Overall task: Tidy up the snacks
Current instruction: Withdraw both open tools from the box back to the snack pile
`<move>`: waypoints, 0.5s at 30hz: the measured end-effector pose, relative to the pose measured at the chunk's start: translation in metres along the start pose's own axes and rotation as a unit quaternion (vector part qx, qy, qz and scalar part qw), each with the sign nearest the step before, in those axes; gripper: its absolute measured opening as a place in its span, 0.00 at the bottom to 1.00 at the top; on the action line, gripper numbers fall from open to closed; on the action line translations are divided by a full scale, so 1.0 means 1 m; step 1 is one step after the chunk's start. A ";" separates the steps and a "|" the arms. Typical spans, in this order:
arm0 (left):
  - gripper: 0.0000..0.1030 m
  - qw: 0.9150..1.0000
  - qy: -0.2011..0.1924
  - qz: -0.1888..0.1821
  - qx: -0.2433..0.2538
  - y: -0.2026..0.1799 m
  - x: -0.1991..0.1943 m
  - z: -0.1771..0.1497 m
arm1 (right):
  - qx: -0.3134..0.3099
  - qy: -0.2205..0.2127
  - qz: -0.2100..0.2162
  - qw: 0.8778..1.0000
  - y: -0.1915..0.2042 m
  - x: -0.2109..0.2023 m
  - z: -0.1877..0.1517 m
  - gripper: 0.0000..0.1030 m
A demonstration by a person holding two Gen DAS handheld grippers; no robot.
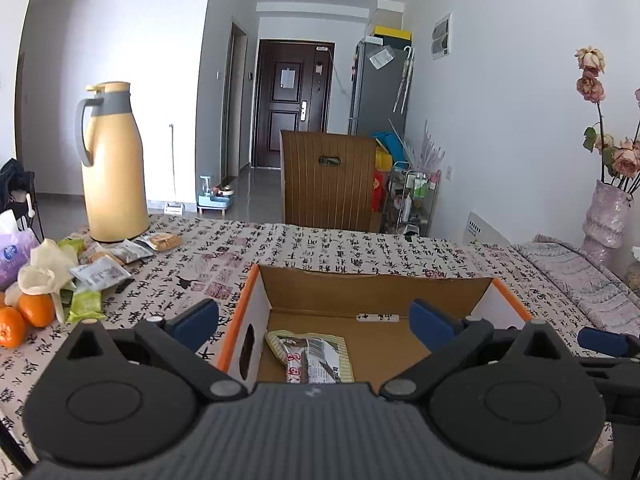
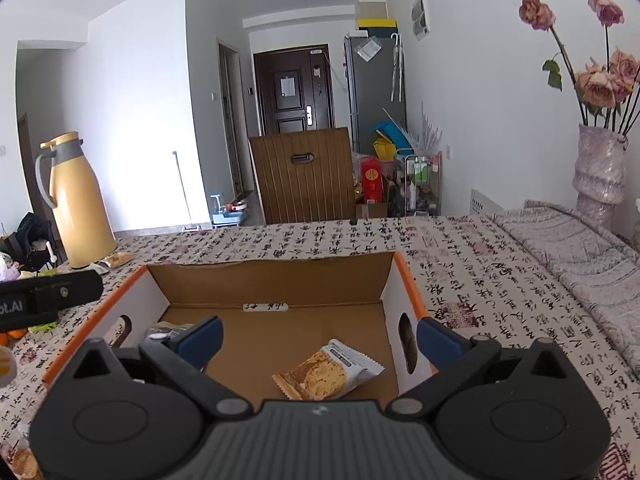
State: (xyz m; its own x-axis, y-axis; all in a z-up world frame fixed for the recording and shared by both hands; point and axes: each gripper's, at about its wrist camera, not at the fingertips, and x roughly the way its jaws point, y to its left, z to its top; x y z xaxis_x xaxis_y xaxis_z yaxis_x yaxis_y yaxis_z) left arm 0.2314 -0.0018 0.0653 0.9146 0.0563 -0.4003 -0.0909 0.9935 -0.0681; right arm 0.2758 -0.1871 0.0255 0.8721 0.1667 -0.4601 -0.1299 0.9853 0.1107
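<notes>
Left claw [image 1: 314,322] spread wide, empty, above the box [image 1: 256,312] on the bench [image 1: 304,244]. Right claw [image 2: 318,340] likewise wide, holding nothing, over the same box [image 2: 276,280]. Inside: a wrapped snack [image 1: 310,356] at the left end, a biscuit packet [image 2: 328,370] at the right. More snacks [image 1: 100,272] lie piled beside the flask [image 1: 112,168], near the oranges [image 1: 24,316].

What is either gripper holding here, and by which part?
Nothing. The left gripper and the right gripper are both open and empty above the cardboard box; the snack packets lie loose inside.
</notes>
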 end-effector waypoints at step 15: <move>1.00 1.000 0.001 0.004 0.004 0.003 -0.051 -0.016 | -0.005 -0.004 -0.002 1.000 -0.013 -0.058 -0.021 1.00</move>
State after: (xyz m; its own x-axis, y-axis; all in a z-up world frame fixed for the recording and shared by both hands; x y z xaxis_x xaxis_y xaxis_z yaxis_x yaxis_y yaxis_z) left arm 0.1781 -0.0029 0.0714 0.9132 0.0647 -0.4025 -0.0955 0.9938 -0.0570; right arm 0.2175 -0.2091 0.0322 0.8763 0.1629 -0.4534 -0.1312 0.9862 0.1007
